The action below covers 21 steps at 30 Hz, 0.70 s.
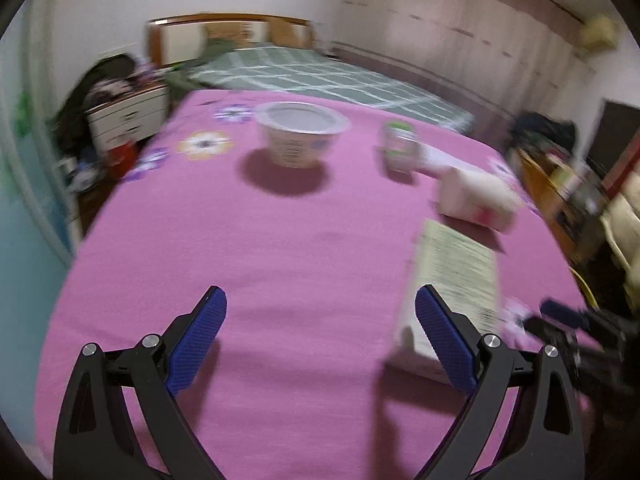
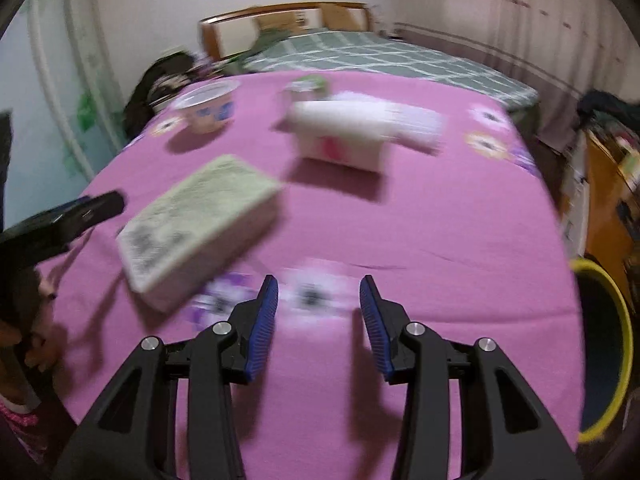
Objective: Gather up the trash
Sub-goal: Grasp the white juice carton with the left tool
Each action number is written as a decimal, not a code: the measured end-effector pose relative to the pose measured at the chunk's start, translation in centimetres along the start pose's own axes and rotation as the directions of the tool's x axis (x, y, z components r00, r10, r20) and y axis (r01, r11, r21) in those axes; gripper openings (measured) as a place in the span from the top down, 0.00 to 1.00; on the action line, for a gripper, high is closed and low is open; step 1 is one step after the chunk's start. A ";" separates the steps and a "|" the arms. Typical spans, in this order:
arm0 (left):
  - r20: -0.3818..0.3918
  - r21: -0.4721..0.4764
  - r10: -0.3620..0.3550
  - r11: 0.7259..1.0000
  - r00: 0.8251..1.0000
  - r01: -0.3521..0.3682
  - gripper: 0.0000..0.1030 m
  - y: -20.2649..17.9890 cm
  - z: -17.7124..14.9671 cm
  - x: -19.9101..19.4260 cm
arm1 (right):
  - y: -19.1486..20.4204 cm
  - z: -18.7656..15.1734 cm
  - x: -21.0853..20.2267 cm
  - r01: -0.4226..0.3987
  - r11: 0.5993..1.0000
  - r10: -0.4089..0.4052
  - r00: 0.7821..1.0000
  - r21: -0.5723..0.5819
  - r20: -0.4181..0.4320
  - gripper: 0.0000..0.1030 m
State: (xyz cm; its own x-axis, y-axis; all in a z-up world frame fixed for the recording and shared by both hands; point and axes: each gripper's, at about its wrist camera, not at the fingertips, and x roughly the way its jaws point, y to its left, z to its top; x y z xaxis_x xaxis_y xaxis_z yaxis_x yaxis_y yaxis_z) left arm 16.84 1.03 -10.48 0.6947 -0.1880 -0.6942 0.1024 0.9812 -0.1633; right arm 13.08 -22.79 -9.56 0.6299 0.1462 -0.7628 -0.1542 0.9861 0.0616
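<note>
Trash lies on a pink floral tablecloth (image 1: 280,248). A pale green flat box (image 1: 456,280) (image 2: 200,220) lies near the front, just beyond my left gripper's right finger. A white carton (image 1: 476,196) (image 2: 344,136) lies on its side farther back. A white tub (image 1: 300,136) (image 2: 208,110) stands upright at the back, with a small green-capped jar (image 1: 398,146) (image 2: 306,86) beside it. My left gripper (image 1: 320,332) is open and empty over the cloth. My right gripper (image 2: 318,316) is open and empty, to the right of the box. Both views are blurred.
A dark bin with a yellow rim (image 2: 604,348) stands beyond the table's right edge. A bed with a green checked cover (image 1: 320,76) lies behind the table. A white drawer unit (image 1: 128,116) stands at the back left and cluttered shelves (image 2: 612,200) on the right.
</note>
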 end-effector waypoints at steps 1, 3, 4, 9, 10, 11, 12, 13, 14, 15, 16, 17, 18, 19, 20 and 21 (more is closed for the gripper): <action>-0.013 0.030 -0.032 0.999 0.999 0.032 0.09 -1.0 0.1 0.2 | -1.2 -0.2 -0.2 0.016 1.000 -0.016 1.000 0.026 -0.001 0.60; -0.036 0.072 -0.074 0.994 0.997 0.076 0.09 -2.7 0.3 0.6 | -3.6 -0.7 -0.6 0.043 0.996 -0.043 0.999 0.081 -0.002 0.60; -0.051 0.090 -0.102 0.990 0.993 0.106 0.09 -3.7 0.5 0.8 | -4.5 -0.9 -0.7 0.052 0.993 -0.052 0.999 0.104 -0.004 0.60; -0.106 0.165 -0.111 0.978 0.988 0.127 0.05 -6.9 1.3 2.3 | -7.4 -1.9 -1.1 0.053 0.983 -0.054 0.999 0.176 0.000 0.60; -0.116 0.185 -0.097 0.976 0.989 0.117 0.05 -7.4 1.4 2.7 | -7.6 -1.9 -1.2 0.055 0.983 -0.056 0.998 0.175 0.001 0.59; -0.125 0.197 -0.087 0.974 0.988 0.111 0.05 -7.8 1.5 3.1 | -7.6 -2.0 -1.2 0.054 0.983 -0.055 0.998 0.174 0.002 0.58; -0.135 0.205 -0.080 0.973 0.988 0.107 0.05 -8.0 1.6 3.4 | -7.6 -2.1 -1.2 0.051 0.983 -0.053 0.999 0.174 0.004 0.58; -0.148 0.210 -0.072 0.972 0.986 0.103 0.05 -8.2 1.7 3.9 | -7.6 -2.2 -1.2 0.049 0.984 -0.051 0.999 0.173 0.007 0.57; -0.160 0.213 -0.063 0.972 0.985 0.097 0.05 -8.1 1.8 4.4 | -7.5 -2.1 -1.2 0.049 0.984 -0.051 0.999 0.170 0.008 0.56; -0.169 0.216 -0.053 0.972 0.984 0.090 0.05 -8.2 1.9 4.8 | -7.5 -2.1 -1.2 0.049 0.985 -0.052 0.999 0.167 0.009 0.56; -0.179 0.220 -0.042 0.972 0.983 0.082 0.05 -8.3 1.9 5.2 | -7.5 -2.2 -1.2 0.049 0.985 -0.052 0.999 0.165 0.011 0.55; -0.189 0.226 -0.036 0.971 0.981 0.079 0.05 -8.3 2.0 5.6 | -7.5 -2.2 -1.2 0.049 0.985 -0.052 0.999 0.164 0.013 0.55; -0.195 0.229 -0.034 0.970 0.980 0.079 0.05 -8.3 2.0 5.9 | -7.4 -2.2 -1.2 0.048 0.985 -0.051 0.999 0.163 0.014 0.55; -0.207 0.234 -0.029 0.969 0.978 0.079 0.05 -8.4 2.0 6.2 | -7.4 -2.2 -1.2 0.049 0.986 -0.052 0.999 0.162 0.014 0.54; -0.214 0.237 -0.027 0.968 0.976 0.079 0.05 -8.4 1.9 6.5 | -7.4 -2.2 -1.2 0.050 0.986 -0.053 0.998 0.162 0.015 0.54; -0.220 0.240 -0.026 0.967 0.975 0.080 0.05 -8.5 1.9 6.8 | -7.4 -2.2 -1.2 0.051 0.986 -0.054 0.998 0.161 0.016 0.54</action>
State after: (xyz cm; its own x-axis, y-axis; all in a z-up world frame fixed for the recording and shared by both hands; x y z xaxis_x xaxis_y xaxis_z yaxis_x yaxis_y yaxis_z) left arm 22.04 -8.50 -12.48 0.5185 -0.2184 -0.8267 0.3256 0.9444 -0.0453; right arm 11.81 -30.48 -10.57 0.6491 0.0936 -0.7549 0.0030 0.9921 0.1256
